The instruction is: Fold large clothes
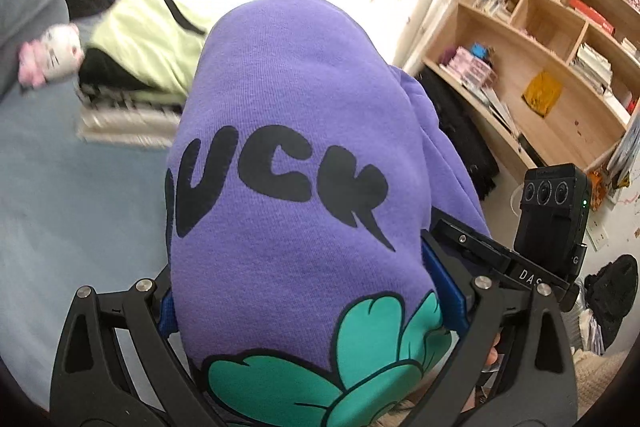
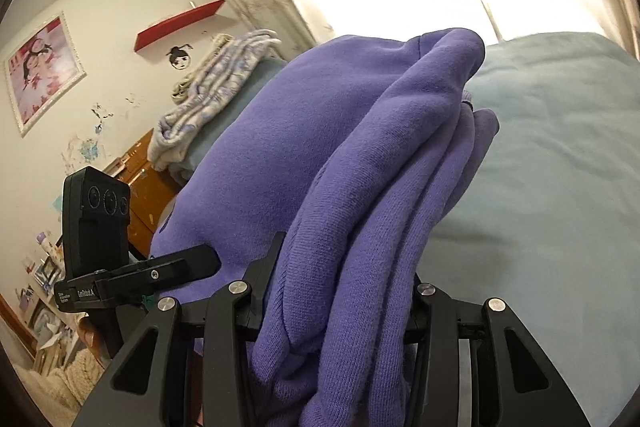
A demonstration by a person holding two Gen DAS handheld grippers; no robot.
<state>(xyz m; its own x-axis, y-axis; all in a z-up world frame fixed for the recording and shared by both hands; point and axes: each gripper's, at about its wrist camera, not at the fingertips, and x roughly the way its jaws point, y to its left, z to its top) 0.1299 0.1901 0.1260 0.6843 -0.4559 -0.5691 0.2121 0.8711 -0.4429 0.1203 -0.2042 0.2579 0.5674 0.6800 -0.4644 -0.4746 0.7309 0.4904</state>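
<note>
Purple knit fills both views: a folded sweatshirt (image 1: 288, 155) printed with black lettering and a teal flower is held up off the blue-grey bed (image 1: 60, 195), which serves as the landmark beneath and behind it. The left gripper (image 1: 312, 291) has its fingers spread wide around the thick bundle, blue pads (image 1: 448, 287) pressed against the fabric on either side, so it has hold of the garment's printed end. The right gripper (image 2: 340, 311) is nearly closed on several stacked folds of the same sweatshirt (image 2: 320, 131), the layers squeezed between its black fingers and draping forward over the bed (image 2: 552, 147). On the bed, beyond the sweatshirt in the left view, lies a stack of folded clothes (image 1: 136, 83) topped by a pale green piece, with a white plush toy (image 1: 56, 51) just beside it. A wooden bookshelf (image 1: 540, 39) stands well apart from the bed, to its right. A rolled patterned blanket (image 2: 216, 83) rests at the bed's far end in the right view.
</note>
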